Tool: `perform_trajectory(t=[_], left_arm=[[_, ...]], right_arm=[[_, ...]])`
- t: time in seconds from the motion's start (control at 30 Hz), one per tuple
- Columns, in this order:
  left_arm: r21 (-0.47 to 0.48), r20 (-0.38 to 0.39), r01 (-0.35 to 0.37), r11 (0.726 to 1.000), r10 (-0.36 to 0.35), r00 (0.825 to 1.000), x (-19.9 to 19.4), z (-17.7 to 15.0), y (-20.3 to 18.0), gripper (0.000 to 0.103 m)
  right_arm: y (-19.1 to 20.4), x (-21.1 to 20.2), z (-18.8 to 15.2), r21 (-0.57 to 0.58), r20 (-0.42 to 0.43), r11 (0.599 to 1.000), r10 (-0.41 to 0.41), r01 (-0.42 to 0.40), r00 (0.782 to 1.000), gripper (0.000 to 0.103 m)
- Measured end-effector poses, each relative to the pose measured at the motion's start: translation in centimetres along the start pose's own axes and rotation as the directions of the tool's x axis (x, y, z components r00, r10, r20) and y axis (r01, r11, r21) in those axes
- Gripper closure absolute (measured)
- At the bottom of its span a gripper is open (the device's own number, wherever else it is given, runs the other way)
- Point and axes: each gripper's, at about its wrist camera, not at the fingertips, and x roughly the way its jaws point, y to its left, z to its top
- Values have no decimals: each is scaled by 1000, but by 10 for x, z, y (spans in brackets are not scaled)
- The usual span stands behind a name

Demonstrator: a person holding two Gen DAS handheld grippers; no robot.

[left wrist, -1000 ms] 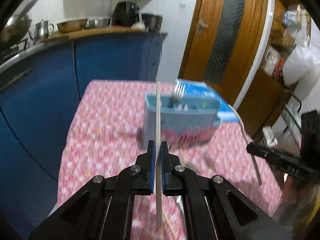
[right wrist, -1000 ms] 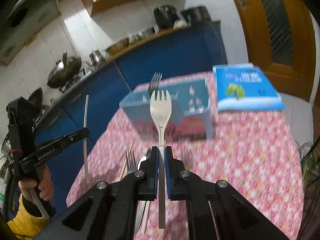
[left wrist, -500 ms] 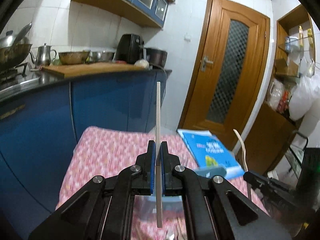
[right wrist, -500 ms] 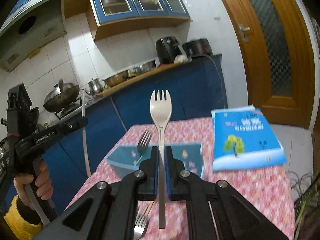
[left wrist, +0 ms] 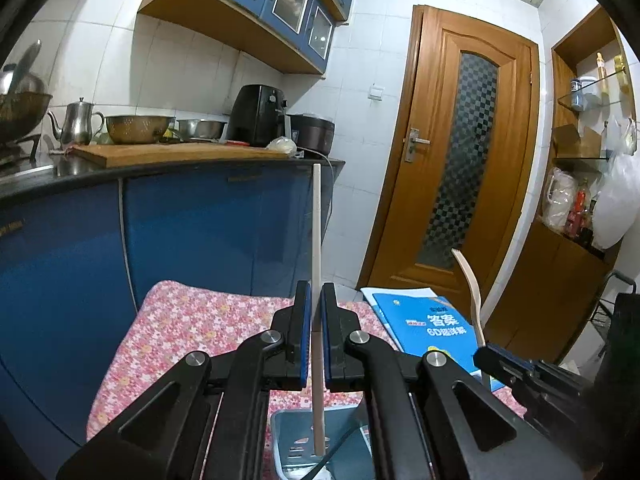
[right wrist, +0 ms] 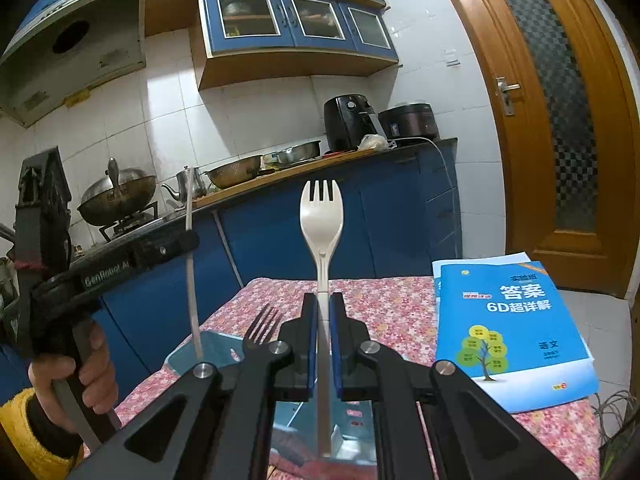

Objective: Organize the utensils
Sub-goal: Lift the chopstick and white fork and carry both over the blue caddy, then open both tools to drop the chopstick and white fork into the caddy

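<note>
Over the pale blue plastic utensil box (right wrist: 208,350), the right gripper (right wrist: 324,344) clamps a cream plastic fork (right wrist: 322,220) upright; the left gripper (left wrist: 316,340) pinches a thin pale chopstick (left wrist: 316,240). Both should lower straight, clear of the metal fork (right wrist: 260,326) standing inside.

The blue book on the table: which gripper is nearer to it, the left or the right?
Right. The right gripper is just to the left of the book. The left gripper is farther left, on the other side of the right gripper.
</note>
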Motion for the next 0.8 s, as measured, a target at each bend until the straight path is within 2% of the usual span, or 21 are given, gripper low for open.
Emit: perform_trajectory(t=[0.3, 0.8], left_arm=[[-19, -22, 4, 1000, -4, 1000, 15, -28, 7, 100], [-2, -95, 35, 999, -35, 995, 11, -49, 4, 100]], right_arm=[[5, 14, -14, -74, 40, 997, -30, 33, 999, 95], [-3, 7, -30, -59, -5, 997, -53, 52, 999, 94]])
